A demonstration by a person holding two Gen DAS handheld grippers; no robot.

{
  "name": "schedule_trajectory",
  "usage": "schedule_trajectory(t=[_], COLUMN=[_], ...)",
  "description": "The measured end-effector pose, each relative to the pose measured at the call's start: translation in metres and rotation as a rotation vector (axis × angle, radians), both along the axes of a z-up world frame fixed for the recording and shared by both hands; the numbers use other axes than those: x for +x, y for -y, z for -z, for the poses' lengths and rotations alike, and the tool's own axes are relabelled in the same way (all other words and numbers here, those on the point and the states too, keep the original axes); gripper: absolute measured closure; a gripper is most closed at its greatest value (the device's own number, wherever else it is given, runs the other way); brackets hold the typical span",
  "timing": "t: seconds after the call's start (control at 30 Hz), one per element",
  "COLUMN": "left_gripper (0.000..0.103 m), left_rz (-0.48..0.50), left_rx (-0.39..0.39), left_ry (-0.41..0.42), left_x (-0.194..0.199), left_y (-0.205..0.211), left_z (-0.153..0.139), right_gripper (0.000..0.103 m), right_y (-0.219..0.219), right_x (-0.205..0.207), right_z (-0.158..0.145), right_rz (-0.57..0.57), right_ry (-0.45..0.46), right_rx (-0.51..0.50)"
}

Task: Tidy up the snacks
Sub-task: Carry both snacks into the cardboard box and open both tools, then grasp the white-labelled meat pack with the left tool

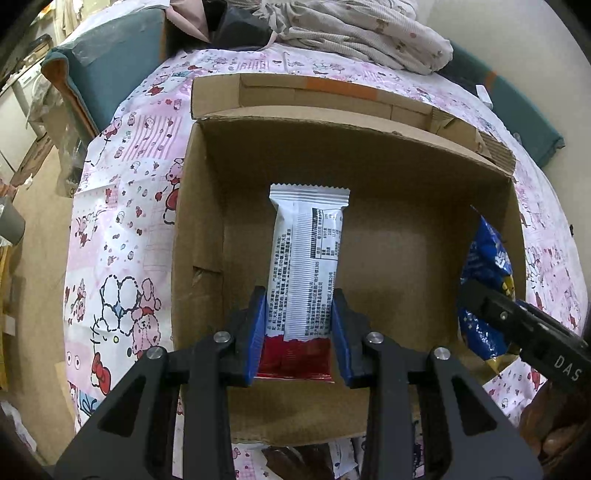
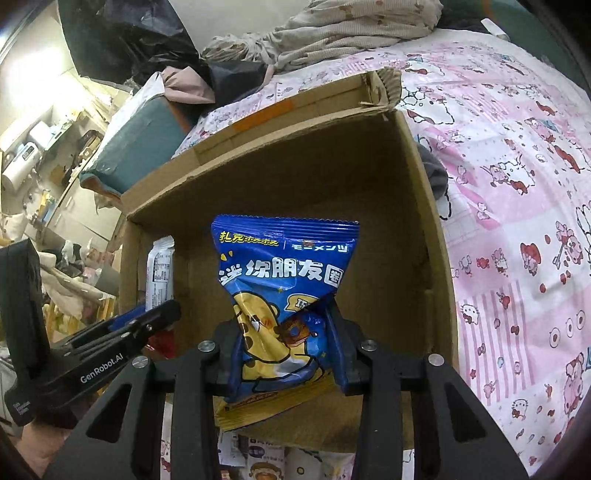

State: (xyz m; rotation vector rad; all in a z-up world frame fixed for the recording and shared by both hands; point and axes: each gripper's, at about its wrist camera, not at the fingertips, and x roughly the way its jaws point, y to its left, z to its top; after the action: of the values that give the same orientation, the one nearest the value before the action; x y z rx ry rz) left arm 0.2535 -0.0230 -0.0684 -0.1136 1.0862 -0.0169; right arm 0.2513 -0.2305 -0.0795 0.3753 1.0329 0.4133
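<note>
An open cardboard box sits on a bed, its back flap folded out behind it. Over the box's inside, toward the left, the left claw grips a long snack bar by its near end, the bar pointing away toward the back wall. To the right of it, by the right wall of the box, the right claw pinches a snack bag at its lower half. Behind the box, a heap of clothes lies at the far edge of the bed, with a cushion to the left of it. More snack packets lie on the bed just before the box's near wall.
</note>
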Motion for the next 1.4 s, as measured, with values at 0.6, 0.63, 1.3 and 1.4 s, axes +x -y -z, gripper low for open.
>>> schedule_trajectory(t=[0.6, 0.63, 1.3, 1.4], left_gripper=[0.012, 0.012, 0.0, 0.0], left_rz=[0.012, 0.011, -0.009, -0.02], left_rx=[0.037, 0.038, -0.058, -0.051], left_ry=[0.13, 0.131, 0.175, 0.162], left_x=[-0.017, -0.017, -0.078, -0.09], left_y=[0.002, 0.002, -0.023, -0.027], left_z=[-0.035, -0.036, -0.074, -0.074], right_gripper=[0.013, 0.013, 0.002, 0.002], right_y=[0.019, 0.019, 0.034, 0.038], right_x=[-0.006, -0.006, -0.08, -0.092], right_z=[-0.032, -0.034, -0.065, -0.061], right_rz=[0.076, 0.079, 0.058, 0.067], right_ry=[0.142, 0.148, 0.177, 0.14], right_rx=[0.072, 0.07, 0.069, 0.075])
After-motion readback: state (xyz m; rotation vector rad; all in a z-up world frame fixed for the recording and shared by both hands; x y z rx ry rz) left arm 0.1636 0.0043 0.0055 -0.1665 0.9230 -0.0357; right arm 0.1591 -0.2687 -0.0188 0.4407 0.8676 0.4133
